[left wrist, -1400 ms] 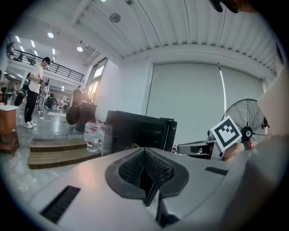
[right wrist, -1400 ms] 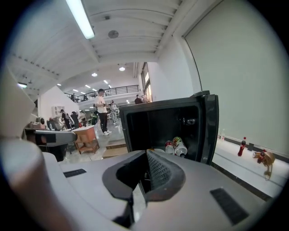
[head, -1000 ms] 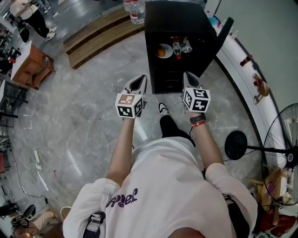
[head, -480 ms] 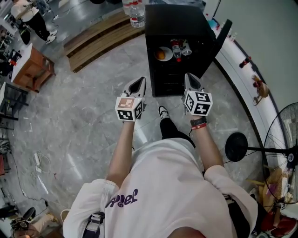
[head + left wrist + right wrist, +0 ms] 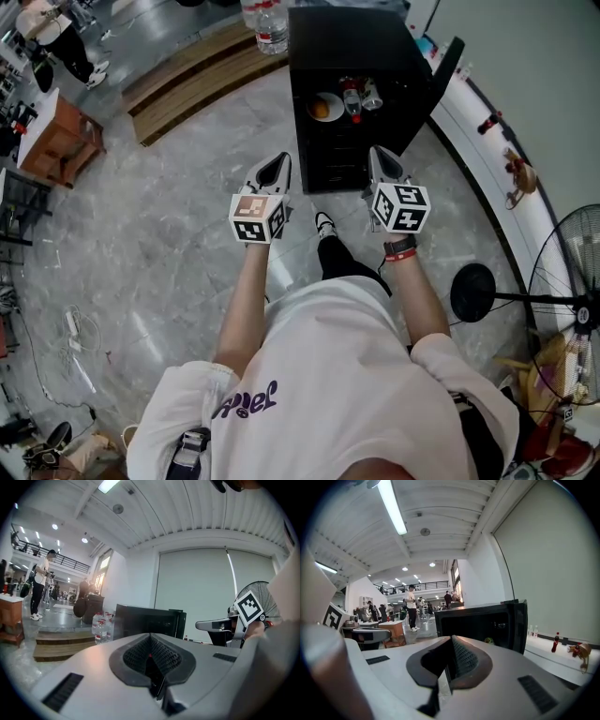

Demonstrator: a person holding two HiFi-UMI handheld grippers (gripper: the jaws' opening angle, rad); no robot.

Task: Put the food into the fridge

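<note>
approach: grey marble floor [image 5: 169,216] open up to the black box-shaped fridge [image 5: 352,37] | inside: white plate of orange food [image 5: 325,106] and clear bottles [image 5: 352,97] crowd its shelf | right: open black fridge door [image 5: 450,61], black round-footed fan stand [image 5: 472,292] hem the side

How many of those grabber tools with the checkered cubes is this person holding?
2. The left gripper is in the person's left hand and the right gripper in the right. They are side by side, both pointing toward the open black fridge. None appears hidden.

Bright, even light from ceiling tubes [image 5: 391,506]; both gripper views bulge fisheye-round, black at the corners.
</note>
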